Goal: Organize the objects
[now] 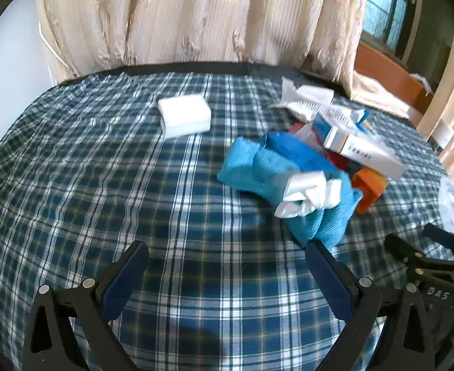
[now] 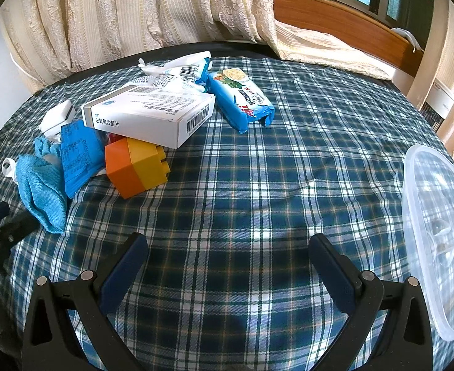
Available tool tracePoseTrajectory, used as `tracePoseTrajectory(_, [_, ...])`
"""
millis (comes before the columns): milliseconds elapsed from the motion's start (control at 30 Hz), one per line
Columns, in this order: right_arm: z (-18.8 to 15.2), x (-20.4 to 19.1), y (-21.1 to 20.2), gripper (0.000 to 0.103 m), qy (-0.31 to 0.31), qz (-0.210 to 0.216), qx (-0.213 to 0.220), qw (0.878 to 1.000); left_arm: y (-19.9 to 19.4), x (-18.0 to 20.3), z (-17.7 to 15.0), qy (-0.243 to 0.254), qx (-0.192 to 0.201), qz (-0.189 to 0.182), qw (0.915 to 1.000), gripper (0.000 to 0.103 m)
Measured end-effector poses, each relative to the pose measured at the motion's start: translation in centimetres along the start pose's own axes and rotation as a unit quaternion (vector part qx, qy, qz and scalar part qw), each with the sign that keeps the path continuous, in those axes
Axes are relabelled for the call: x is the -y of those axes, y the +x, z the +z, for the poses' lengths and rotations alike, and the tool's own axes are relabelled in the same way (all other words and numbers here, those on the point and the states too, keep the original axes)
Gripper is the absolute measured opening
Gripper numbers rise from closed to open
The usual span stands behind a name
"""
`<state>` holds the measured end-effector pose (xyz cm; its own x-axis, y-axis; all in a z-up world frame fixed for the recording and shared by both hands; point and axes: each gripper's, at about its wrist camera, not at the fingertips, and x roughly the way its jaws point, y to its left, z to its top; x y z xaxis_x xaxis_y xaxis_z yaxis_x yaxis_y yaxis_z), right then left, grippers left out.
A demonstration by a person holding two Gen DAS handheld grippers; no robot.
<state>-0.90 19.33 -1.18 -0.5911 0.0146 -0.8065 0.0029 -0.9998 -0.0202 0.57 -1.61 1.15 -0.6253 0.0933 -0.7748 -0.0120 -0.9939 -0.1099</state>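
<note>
A pile of objects lies on the plaid tablecloth (image 2: 257, 185). A white medicine box (image 2: 149, 114) rests on an orange and yellow toy block (image 2: 137, 167). A blue cloth (image 1: 282, 176) with a crumpled white wrapper (image 1: 310, 193) on it lies at the pile's near side. A blue snack packet (image 2: 242, 99) lies behind the box. A white box (image 1: 185, 115) sits apart at the far left. My left gripper (image 1: 227, 266) is open and empty, short of the cloth. My right gripper (image 2: 227, 262) is open and empty over bare tablecloth.
A clear plastic container (image 2: 437, 241) stands at the table's right edge. Cream curtains (image 1: 196, 15) hang behind the table, with a wooden window sill (image 2: 335, 21) at the back right. White crumpled packaging (image 2: 171, 68) lies at the pile's far side.
</note>
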Motion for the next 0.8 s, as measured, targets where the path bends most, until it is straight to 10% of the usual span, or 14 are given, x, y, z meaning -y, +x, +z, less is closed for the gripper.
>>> tracePoseTrajectory(800, [0.0, 0.0, 0.0, 0.103, 0.000, 0.000, 0.000, 1.000, -1.4, 0.0, 0.6, -0.007, 0.054, -0.055, 0.9970, 0.103])
